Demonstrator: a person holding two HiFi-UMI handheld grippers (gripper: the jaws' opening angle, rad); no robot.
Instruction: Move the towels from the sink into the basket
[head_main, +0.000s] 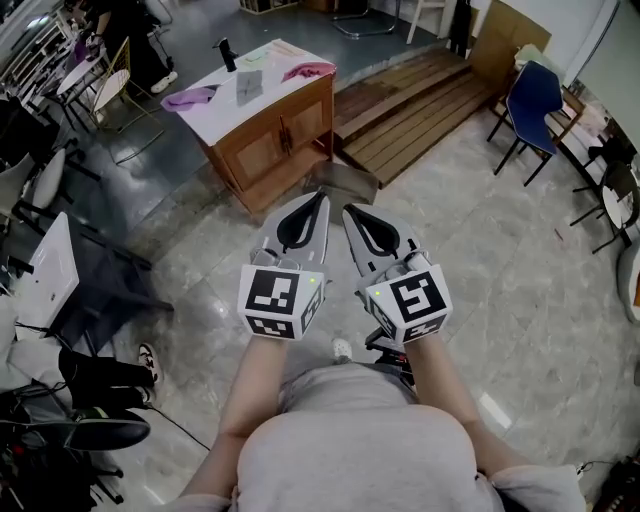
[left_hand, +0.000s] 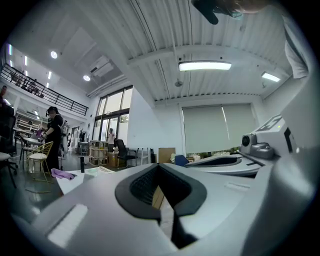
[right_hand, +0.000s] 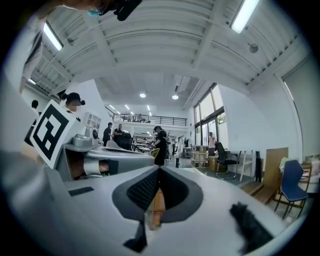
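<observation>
Grey marble floor spreads under a person who stands holding both tools level and side by side, well short of a wooden desk with a white top. Beyond the desk lie wooden planks, and a blue chair stands at the right.

The left tongs are closed: in the left gripper view the left tongs meet at the tips, with only the dark hollow behind them and nothing held. The right tongs are closed too; in the right gripper view the right tongs touch at the tips and grip nothing. The two tools nearly touch at their tips and point toward the desk.

Two towels lie on the desk top, well apart from the tongs. A purple towel sits near the left end, also seen from the left gripper view as a low purple towel on the white top. A pink towel lies at the right end. A black bottle stands upright near the far edge between them. Whether the top has a sink cannot be told.
</observation>
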